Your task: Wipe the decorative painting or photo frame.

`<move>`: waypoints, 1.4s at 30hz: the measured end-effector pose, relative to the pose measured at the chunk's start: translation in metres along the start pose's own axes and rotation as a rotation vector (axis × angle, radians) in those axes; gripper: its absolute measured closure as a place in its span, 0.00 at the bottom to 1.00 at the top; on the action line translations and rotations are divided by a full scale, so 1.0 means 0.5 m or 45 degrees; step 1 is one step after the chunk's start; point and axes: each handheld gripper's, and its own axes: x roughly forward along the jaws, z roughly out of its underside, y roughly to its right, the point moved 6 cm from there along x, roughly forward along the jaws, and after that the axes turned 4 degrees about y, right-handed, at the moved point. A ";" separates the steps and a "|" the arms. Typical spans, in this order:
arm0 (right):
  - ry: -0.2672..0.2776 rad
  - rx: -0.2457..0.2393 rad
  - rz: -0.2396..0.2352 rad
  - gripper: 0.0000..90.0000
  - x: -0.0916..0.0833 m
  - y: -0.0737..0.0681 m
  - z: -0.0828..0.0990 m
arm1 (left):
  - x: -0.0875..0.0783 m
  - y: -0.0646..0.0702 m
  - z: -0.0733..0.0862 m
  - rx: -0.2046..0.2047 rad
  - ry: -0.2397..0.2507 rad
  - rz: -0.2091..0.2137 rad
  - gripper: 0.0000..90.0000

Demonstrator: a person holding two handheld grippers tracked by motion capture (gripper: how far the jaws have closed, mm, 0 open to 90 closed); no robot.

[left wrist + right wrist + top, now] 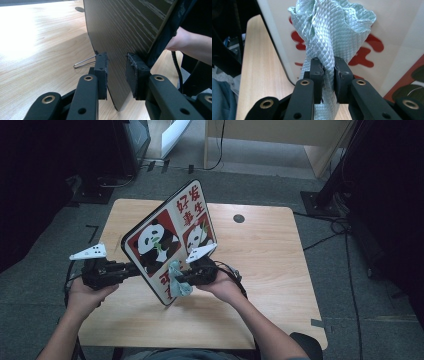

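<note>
Board (165, 237) clamped on edge by left gripper (116, 71); cloth (332, 37) pinched in right gripper (328, 72). Cloth is best kept flat, board steady.

Light wooden table (270, 255), rounded corners, dark round hole (239, 218) near its far edge. Table stands on grey carpet floor (350, 285). Black cables (330, 237) run over the carpet right of the table, near a black stand base (320, 202). Another dark stand base (92, 194) at far left, cable beside it. Pale wooden furniture (280, 140) at the far side, cable hanging down by its leg. Small dark tape marks (91, 232) on the carpet left of the table
</note>
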 end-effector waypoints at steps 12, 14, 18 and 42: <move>0.064 -0.007 -0.013 0.88 -0.044 -0.032 -0.067 | -0.005 -0.004 0.001 -0.008 0.001 0.005 0.78; 0.079 -0.024 -0.015 0.88 -0.052 -0.040 -0.085 | -0.008 -0.005 0.000 -0.009 0.007 0.004 0.78; 0.102 -0.038 -0.025 0.88 -0.068 -0.059 -0.119 | -0.012 -0.007 -0.001 -0.017 0.006 0.016 0.78; 0.108 -0.192 -0.142 0.88 -0.064 -0.171 -0.285 | -0.013 -0.041 -0.008 -0.045 0.011 0.024 0.77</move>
